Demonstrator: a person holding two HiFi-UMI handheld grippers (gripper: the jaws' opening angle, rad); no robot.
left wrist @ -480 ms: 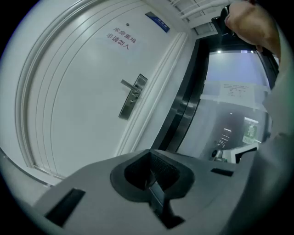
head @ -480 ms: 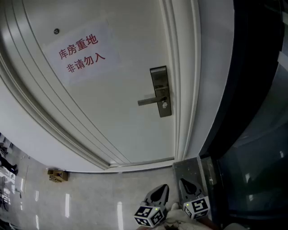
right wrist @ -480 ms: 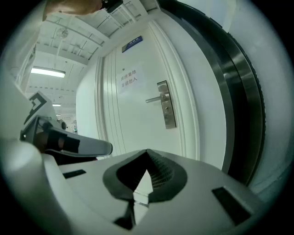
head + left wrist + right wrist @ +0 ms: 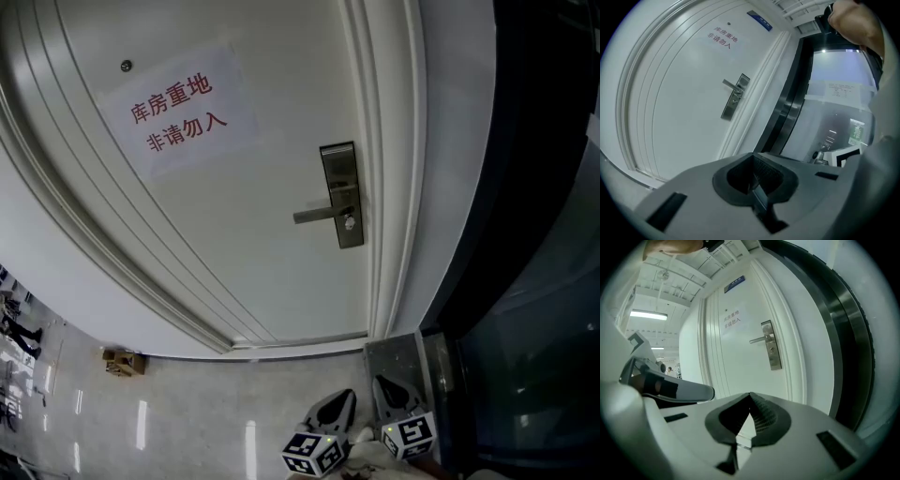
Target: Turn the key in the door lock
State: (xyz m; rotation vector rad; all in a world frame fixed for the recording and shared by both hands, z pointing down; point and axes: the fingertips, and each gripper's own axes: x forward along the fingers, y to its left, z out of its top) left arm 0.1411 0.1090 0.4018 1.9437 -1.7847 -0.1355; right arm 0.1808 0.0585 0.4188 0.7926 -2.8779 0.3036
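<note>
Brushed-steel upright lock plate [image 4: 341, 194] on the white panelled door's [image 4: 234, 262] right edge lies well ahead, above both claws; right claw [image 4: 386, 386] nearer, left claw [image 4: 336, 401] just beside it; both pressed together, empty.

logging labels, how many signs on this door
2: a paper notice with red print, up and left of the handle; a small blue plate higher, near the door top.

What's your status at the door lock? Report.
Left gripper, right gripper: fingers shut, empty, low and short of the door. Lock plate untouched; key too small to make out. Path to lock clear.
</note>
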